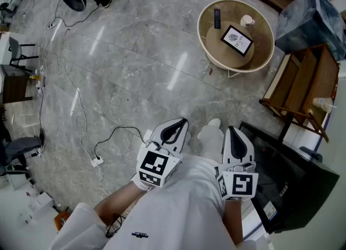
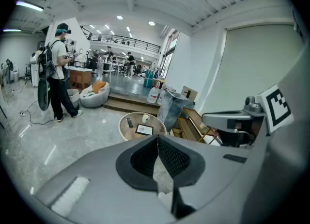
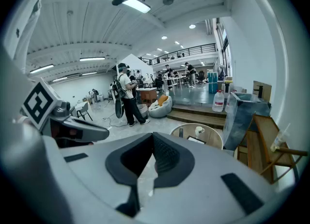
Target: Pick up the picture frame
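Your left hand-held gripper (image 1: 174,131) and right hand-held gripper (image 1: 236,142) are both pressed together, empty. The frame (image 1: 237,40) lies on the bench (image 1: 213,47) well ahead, nearer your right.

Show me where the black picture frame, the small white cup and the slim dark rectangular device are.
Black picture frame (image 1: 237,40): head view, its pale picture area.
Small white cup (image 1: 247,20): head view, its top.
Slim dark rectangular device (image 1: 217,18): head view, its middle.
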Demonstrator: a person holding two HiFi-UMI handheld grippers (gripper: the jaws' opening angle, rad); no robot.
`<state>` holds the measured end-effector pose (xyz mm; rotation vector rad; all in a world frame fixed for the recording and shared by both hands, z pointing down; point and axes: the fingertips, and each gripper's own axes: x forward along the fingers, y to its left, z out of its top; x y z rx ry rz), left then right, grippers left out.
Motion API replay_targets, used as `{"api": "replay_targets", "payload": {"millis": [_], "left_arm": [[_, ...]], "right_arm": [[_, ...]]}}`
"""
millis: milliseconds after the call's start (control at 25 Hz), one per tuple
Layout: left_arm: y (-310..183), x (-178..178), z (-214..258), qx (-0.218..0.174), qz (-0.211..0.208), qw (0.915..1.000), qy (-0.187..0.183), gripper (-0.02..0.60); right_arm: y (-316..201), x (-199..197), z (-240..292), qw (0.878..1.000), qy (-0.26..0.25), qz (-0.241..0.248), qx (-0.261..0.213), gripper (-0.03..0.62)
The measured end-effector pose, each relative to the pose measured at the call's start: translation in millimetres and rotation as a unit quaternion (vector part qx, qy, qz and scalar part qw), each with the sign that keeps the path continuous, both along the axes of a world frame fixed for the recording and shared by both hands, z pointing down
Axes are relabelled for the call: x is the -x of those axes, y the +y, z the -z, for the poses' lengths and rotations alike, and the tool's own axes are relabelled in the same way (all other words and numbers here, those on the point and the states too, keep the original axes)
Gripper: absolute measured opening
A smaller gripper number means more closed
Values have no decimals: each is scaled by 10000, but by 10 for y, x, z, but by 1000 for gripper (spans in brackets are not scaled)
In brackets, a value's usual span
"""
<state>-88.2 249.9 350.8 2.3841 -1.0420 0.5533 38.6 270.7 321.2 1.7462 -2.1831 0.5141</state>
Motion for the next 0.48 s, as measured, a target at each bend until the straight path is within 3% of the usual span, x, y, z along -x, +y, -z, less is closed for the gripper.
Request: {"api": "replay_targets", "payload": {"millis": [240, 480], "left_arm": [[340, 257, 184, -51, 26, 10000, -20, 6], [454, 202, 263, -63, 30, 9999, 73, 6]], "right_arm": [[363, 121, 61, 9998, -193, -32, 36, 5], [513, 56, 230, 9987, 391, 182, -278, 5]]}}
